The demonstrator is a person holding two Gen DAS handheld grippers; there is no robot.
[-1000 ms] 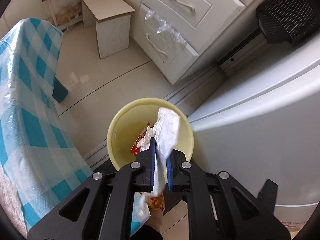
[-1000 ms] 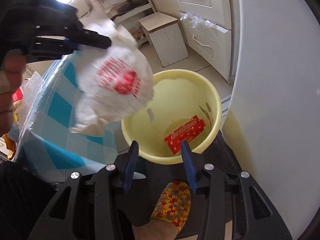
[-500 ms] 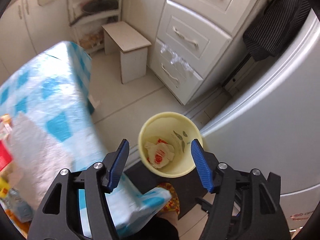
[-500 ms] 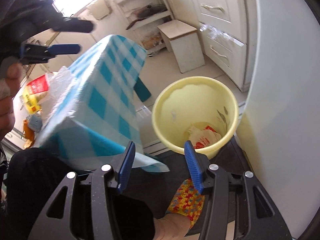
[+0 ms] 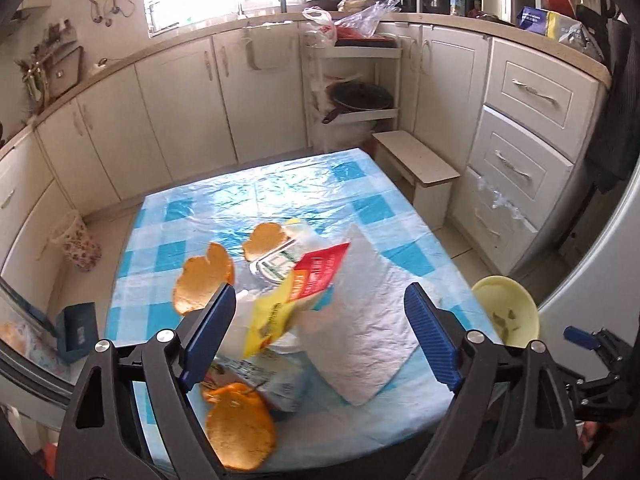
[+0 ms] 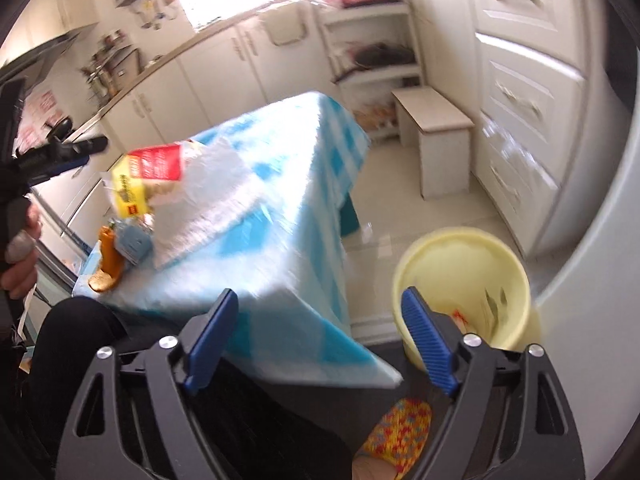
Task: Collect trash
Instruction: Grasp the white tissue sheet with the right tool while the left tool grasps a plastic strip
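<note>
While its jaws are opening with nothing gripped, the left gripper (image 5: 318, 334) is held over the blue-checked table (image 5: 280, 196), where wrappers and orange peels (image 5: 204, 276) are piled at centre frame. The right gripper (image 6: 320, 342) is likewise opening, empty, beside the pale yellow plastic bin (image 6: 460, 276) at lower right.

Three orange peels (image 5: 204, 282) lie on the table: two ahead of the left claw's left finger, one under it. One red-and-yellow wrapper (image 5: 304, 280) and one white paper sheet (image 5: 368, 320) sit between its fingers, with perhaps one carton (image 5: 276, 384) beneath, too blurred to be sure. One yellow bin (image 6: 460, 280) stands ahead of the right claw's right finger. One stool (image 5: 420, 168) stands far ahead.
</note>
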